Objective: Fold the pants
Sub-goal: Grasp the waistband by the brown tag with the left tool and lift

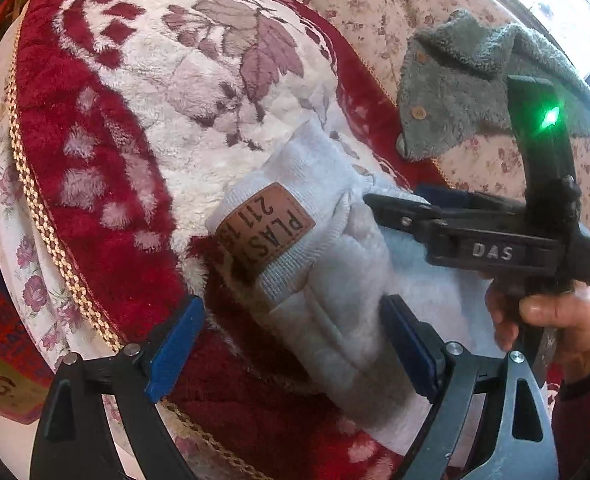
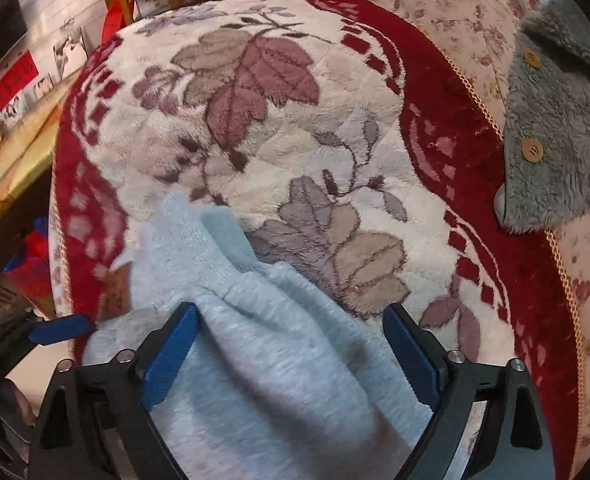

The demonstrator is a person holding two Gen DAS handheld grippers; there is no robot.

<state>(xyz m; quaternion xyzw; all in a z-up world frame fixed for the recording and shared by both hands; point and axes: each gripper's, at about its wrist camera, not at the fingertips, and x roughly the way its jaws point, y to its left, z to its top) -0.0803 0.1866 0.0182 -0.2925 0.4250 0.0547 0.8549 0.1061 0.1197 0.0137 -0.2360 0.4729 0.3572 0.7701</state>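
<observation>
The pale grey pants [image 1: 327,280] lie bunched on a red and cream plush blanket [image 1: 135,100], with a brown leather patch [image 1: 265,232] facing up. My left gripper [image 1: 291,346] is open and straddles the waistband end; its pads do not press the cloth. My right gripper [image 1: 399,198], held by a hand [image 1: 555,320], hovers over the pants on the right. In the right wrist view the right gripper [image 2: 291,346] stands wide open over the pants [image 2: 275,360], loose cloth lying between its fingers. One blue finger [image 2: 61,328] of the left gripper shows at the left edge.
A grey fleece garment with wooden buttons [image 1: 455,92] [image 2: 555,140] lies at the right on a flowered sofa cover [image 1: 375,8]. The blanket [image 2: 295,120] ends in a gold cord edge [image 1: 55,240]. Beyond it at the left are cluttered shelves and boxes [image 2: 23,80].
</observation>
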